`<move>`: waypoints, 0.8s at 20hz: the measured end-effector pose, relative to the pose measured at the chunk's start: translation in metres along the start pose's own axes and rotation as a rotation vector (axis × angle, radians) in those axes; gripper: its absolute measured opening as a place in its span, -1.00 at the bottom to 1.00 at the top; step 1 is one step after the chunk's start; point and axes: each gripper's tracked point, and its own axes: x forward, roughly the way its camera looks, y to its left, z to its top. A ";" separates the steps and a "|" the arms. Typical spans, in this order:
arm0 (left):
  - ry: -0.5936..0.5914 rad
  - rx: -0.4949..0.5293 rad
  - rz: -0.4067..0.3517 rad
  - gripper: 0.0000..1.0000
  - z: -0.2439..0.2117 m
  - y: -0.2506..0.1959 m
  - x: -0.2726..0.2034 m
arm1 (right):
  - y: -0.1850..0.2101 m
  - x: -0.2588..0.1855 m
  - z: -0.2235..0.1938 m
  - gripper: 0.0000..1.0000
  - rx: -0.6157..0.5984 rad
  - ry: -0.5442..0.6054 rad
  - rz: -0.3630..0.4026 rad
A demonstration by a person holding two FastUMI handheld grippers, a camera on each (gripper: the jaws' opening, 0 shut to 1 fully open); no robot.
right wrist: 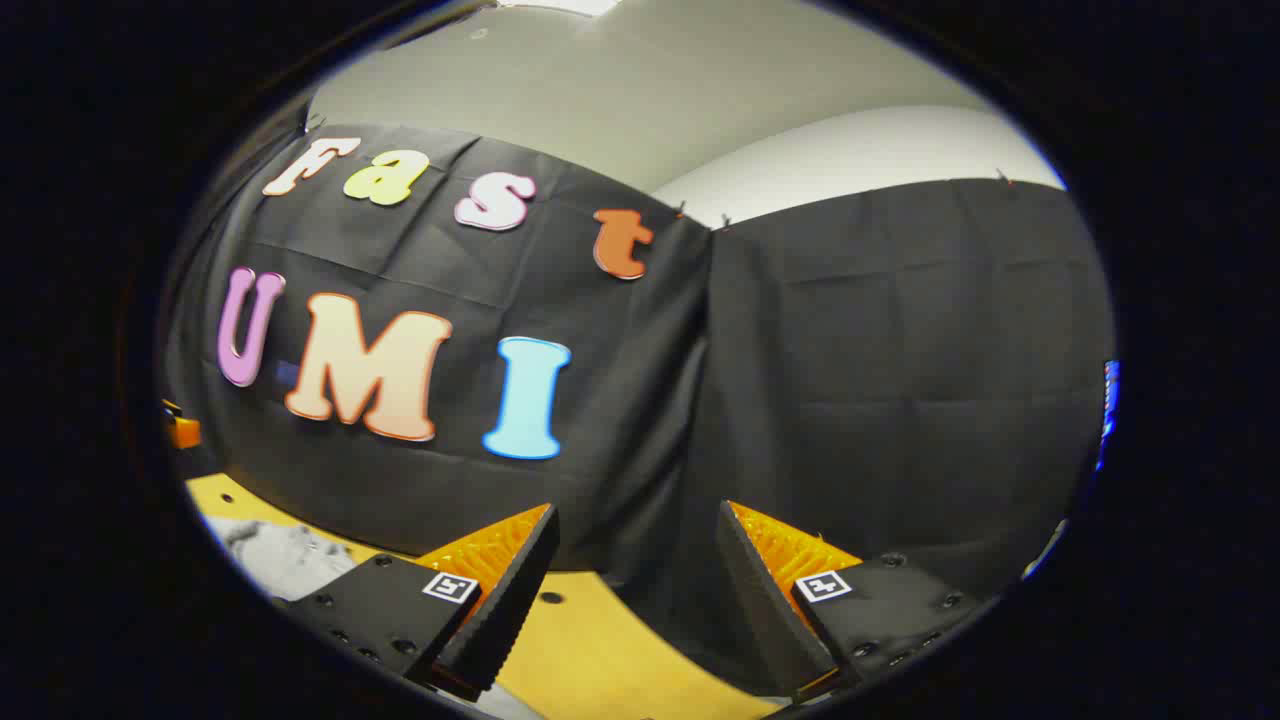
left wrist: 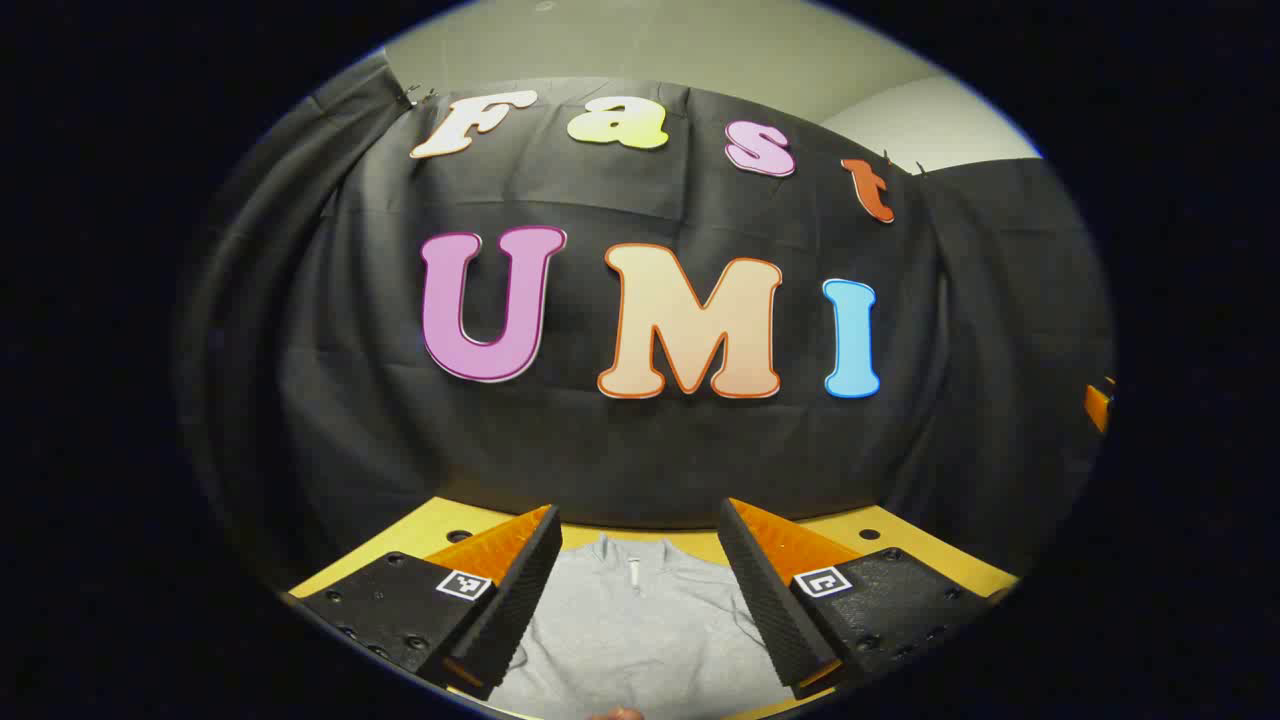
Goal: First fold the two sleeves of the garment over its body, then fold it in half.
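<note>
Left gripper view shows one garment (left wrist: 640, 625), a soft grey knit with a short zip at the collar, lying flat at the bottom centre of the frame on one yellow table (left wrist: 440, 520) with small round holes. The left gripper (left wrist: 638, 590) hangs above it, its two ridged, wedge-shaped fingers spread apart and holding nothing. Right gripper view has a rumpled piece of the garment (right wrist: 285, 560) at lower left, and the right gripper (right wrist: 635, 600) is likewise spread wide over bare tabletop (right wrist: 590, 650).
</note>
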 end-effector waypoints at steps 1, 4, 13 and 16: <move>-0.015 0.012 0.016 0.87 0.004 0.008 -0.002 | 0.028 0.001 -0.005 1.00 0.022 0.024 0.055; -0.048 0.050 0.066 0.87 0.016 0.033 -0.010 | 0.091 0.001 -0.018 0.96 0.081 0.067 0.187; -0.090 0.104 0.159 0.87 0.034 0.080 -0.030 | 0.167 0.003 -0.031 0.96 0.152 0.127 0.350; -0.092 0.101 0.164 0.92 0.034 0.083 -0.031 | 0.173 0.004 -0.030 0.96 0.152 0.128 0.358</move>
